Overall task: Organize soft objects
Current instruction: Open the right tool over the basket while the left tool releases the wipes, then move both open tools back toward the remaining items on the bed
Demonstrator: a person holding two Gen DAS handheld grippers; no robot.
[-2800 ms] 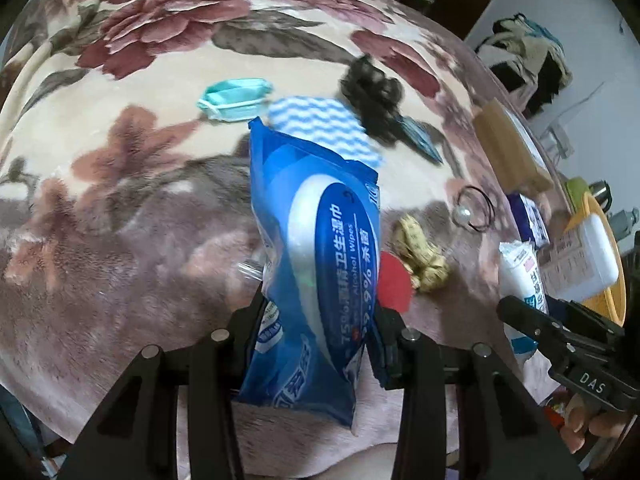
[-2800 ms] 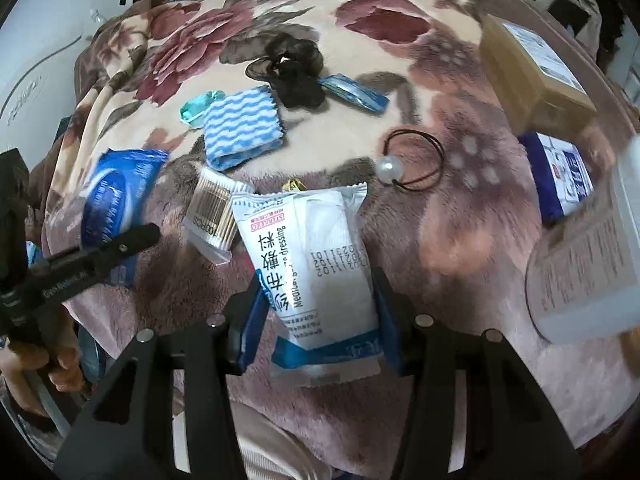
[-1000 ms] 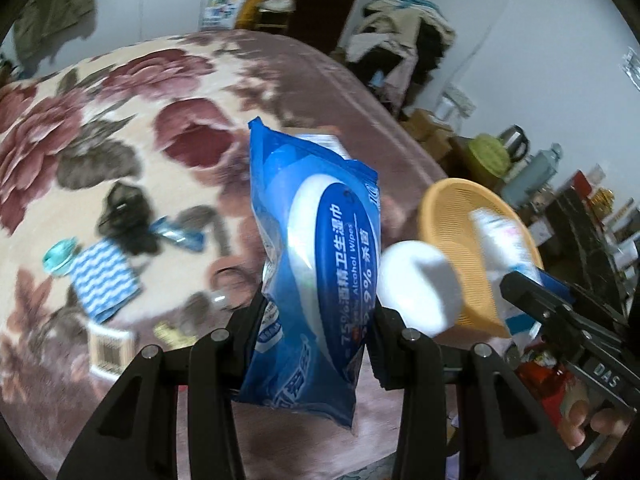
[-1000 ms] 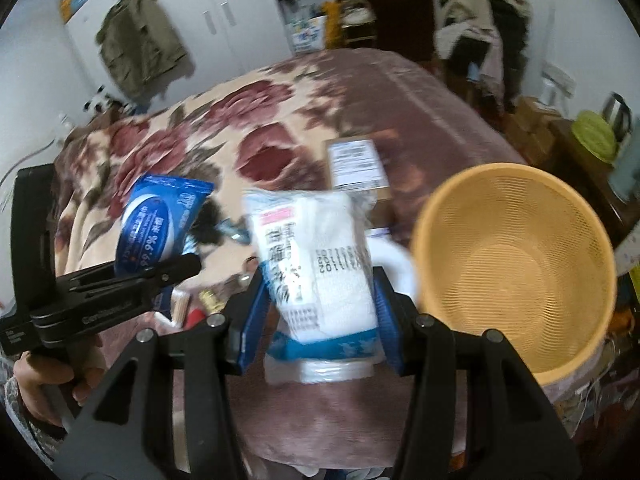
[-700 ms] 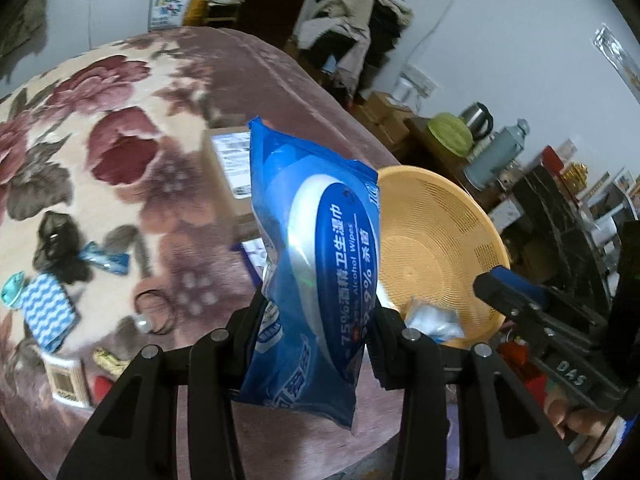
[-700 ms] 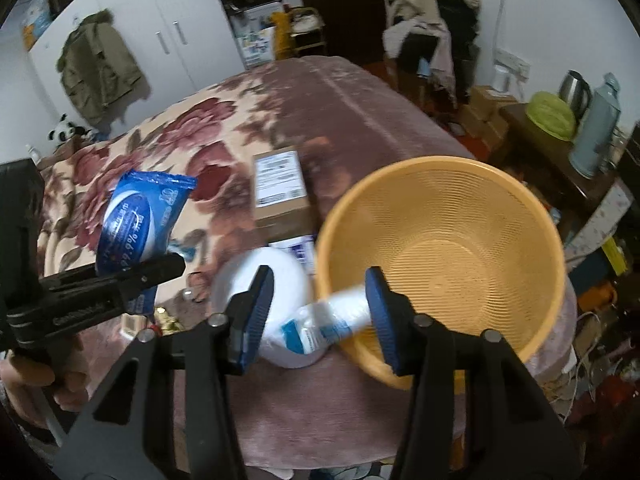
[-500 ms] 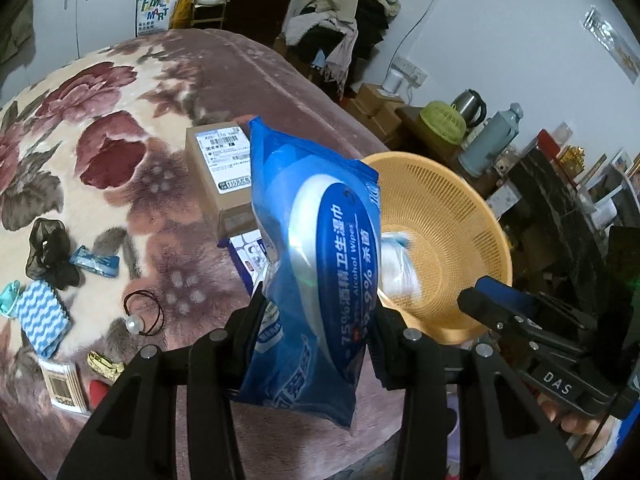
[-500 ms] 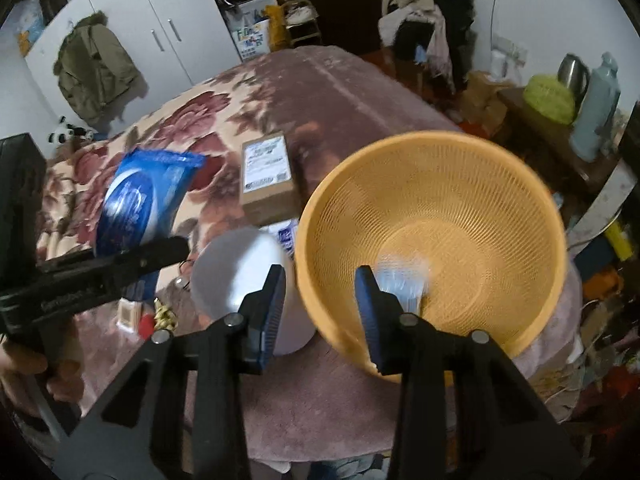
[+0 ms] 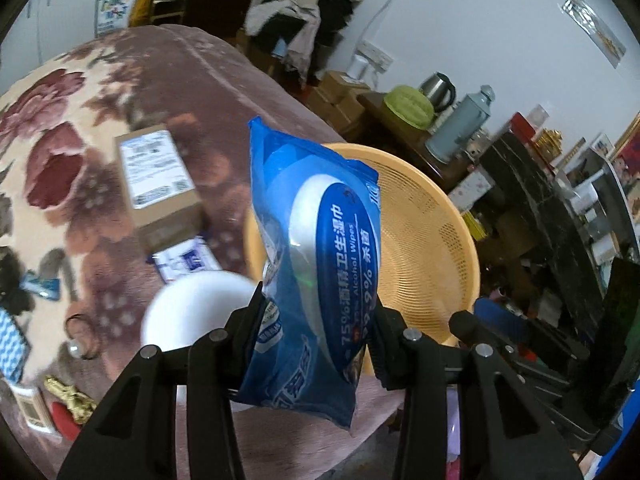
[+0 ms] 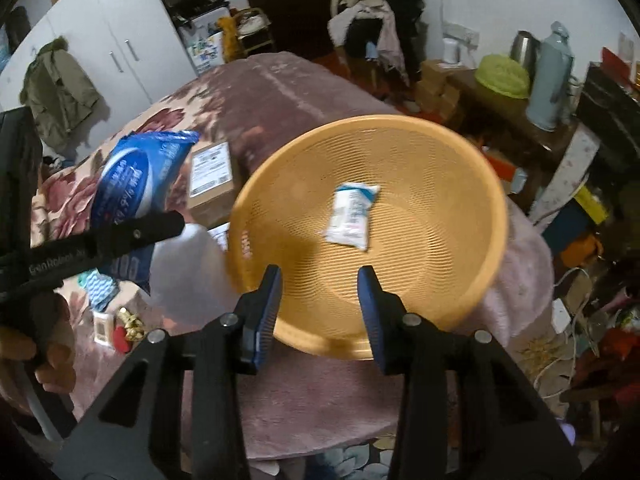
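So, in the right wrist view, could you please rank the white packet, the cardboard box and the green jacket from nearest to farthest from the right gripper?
1. White packet: lying in the orange basket, just ahead of the right gripper, whose empty jaws are opening.
2. Cardboard box: on the bed, beyond the basket's left rim.
3. Green jacket: hanging at the white wardrobe, far left.
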